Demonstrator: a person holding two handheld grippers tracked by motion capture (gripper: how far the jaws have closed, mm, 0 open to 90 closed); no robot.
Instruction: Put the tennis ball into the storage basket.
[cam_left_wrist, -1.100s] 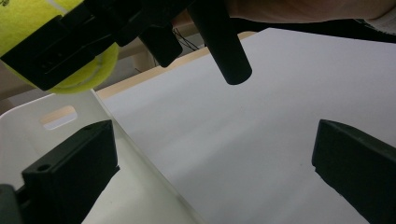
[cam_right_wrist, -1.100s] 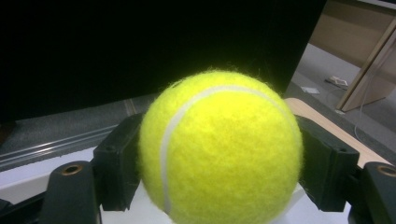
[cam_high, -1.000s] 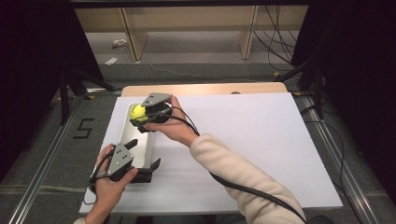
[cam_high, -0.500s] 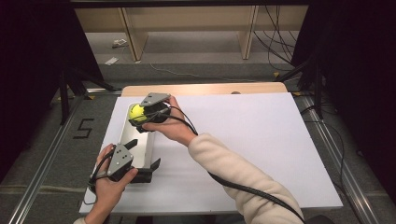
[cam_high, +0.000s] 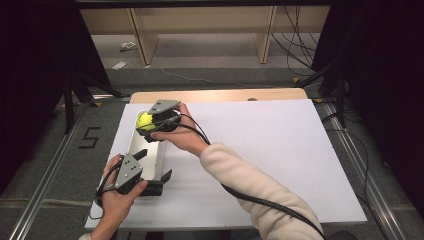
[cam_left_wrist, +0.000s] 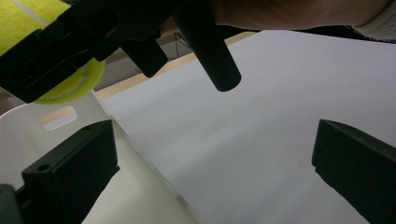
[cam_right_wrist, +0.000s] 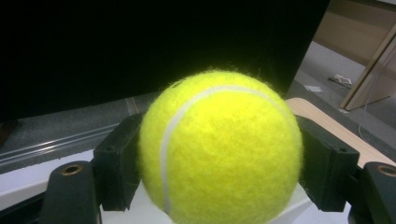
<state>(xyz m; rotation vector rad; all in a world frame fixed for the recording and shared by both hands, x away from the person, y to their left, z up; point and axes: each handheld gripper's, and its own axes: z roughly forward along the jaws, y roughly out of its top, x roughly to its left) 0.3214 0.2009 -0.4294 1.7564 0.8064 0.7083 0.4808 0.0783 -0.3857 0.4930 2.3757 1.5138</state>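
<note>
Right tool (cam_high: 150, 122) clamps the tennis ball (cam_high: 145, 120) at upper left of the high view, directly over the far end of the white tray (cam_high: 161, 158). Tray's long axis runs toward the left tool (cam_high: 152, 163), jaws wide, straddling its near end.

Over the last second I see hardly any change: my right gripper (cam_high: 150, 123), with the tennis ball (cam_high: 145, 120) clamped in its fingers, has dipped just slightly lower toward the far end of the white tray (cam_high: 150, 152). No other shift is visible.
</note>
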